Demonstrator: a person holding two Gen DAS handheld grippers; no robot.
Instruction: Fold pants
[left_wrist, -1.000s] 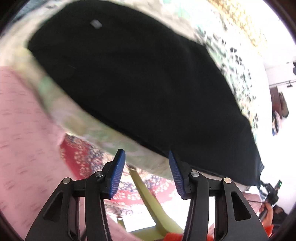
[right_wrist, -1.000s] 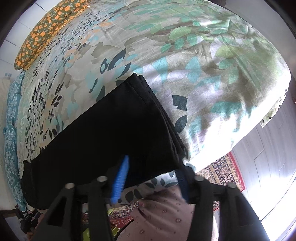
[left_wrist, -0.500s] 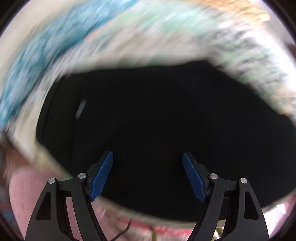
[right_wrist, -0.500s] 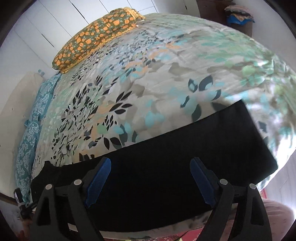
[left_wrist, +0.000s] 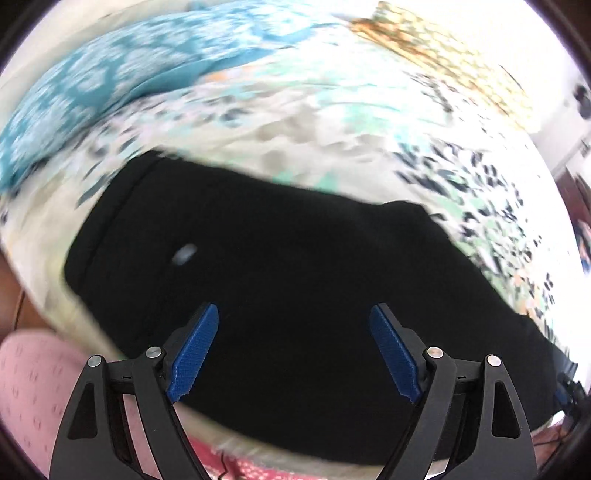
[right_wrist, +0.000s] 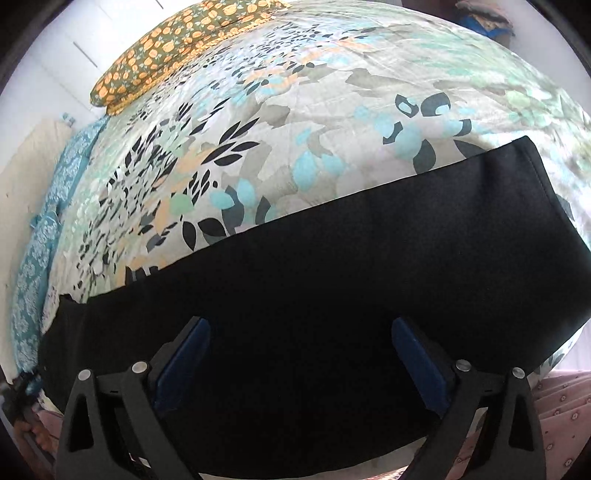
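Black pants (right_wrist: 332, 288) lie flat in a long folded strip along the near edge of a bed with a floral sheet (right_wrist: 280, 140). In the left wrist view the pants (left_wrist: 280, 266) show their waistband end at the left, with a small grey tag. My left gripper (left_wrist: 293, 350) hovers above that end, its jaws opening, nothing between the blue pads (left_wrist: 194, 349). My right gripper (right_wrist: 301, 365) hangs over the middle of the strip, jaws opening wide, nothing pinched. The hem end (right_wrist: 535, 192) lies at the right.
An orange-flowered pillow (right_wrist: 173, 51) and a teal patterned pillow (right_wrist: 40, 236) lie at the far side of the bed. A person's pink patterned clothing (left_wrist: 33, 398) shows at the bed's near edge. A red rug (left_wrist: 266, 470) lies below.
Both grippers have swung from the bed's edge to above the pants and spread their jaws wider. The left view now shows the waistband end and far pillows, still blurred by motion.
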